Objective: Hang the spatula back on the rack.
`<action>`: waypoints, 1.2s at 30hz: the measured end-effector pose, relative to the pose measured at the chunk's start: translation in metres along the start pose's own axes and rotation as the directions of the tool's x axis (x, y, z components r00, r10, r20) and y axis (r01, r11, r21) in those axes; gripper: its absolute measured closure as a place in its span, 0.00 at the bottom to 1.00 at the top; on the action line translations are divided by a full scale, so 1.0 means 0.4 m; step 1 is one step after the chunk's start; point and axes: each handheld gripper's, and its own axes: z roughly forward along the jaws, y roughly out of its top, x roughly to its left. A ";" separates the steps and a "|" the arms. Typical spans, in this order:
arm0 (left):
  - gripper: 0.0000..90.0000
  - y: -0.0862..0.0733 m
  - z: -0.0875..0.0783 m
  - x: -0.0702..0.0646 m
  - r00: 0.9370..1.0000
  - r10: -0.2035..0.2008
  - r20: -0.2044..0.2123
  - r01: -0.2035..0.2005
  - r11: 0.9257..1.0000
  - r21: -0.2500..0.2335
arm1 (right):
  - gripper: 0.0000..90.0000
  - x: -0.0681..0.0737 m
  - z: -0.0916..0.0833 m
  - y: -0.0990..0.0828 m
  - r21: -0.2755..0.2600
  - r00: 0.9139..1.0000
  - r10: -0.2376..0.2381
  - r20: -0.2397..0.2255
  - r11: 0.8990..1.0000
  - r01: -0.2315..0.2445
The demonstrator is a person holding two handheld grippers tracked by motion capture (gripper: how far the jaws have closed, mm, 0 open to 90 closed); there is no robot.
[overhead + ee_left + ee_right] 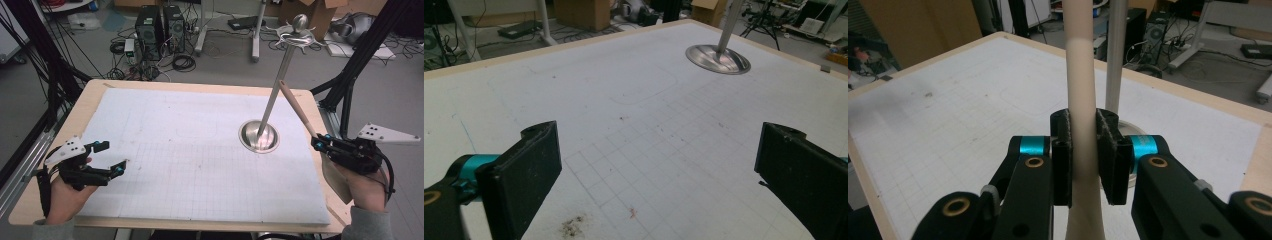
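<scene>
The right gripper (1083, 160) has its fingers (1062, 155) clenched on a single pale wooden utensil handle (1082, 75), which passes straight up between the pads in the right gripper view. In the high view the right gripper (320, 142) sits at the bench's right edge, and the handle (296, 107) runs as one long slim stick from the fingers up and leftward, its far tip leaning close against the metal pole (276, 90); whether they touch I cannot tell. A broader wooden end (334, 177) shows under the right hand (367, 187). There is one pole, rising tilted from one round steel base (258, 136) on the white gridded mat (190, 150) covering the bench (90, 95). The left gripper (114, 159) rests near the mat's left edge with its two fingers (526, 175) released, spread wide and holding nothing.
</scene>
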 end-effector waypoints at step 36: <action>0.06 0.001 0.016 0.000 1.000 -0.001 0.009 0.001 1.000 0.010 | 0.88 -0.039 -0.062 0.026 -0.097 0.996 0.052 0.073 0.994 -0.044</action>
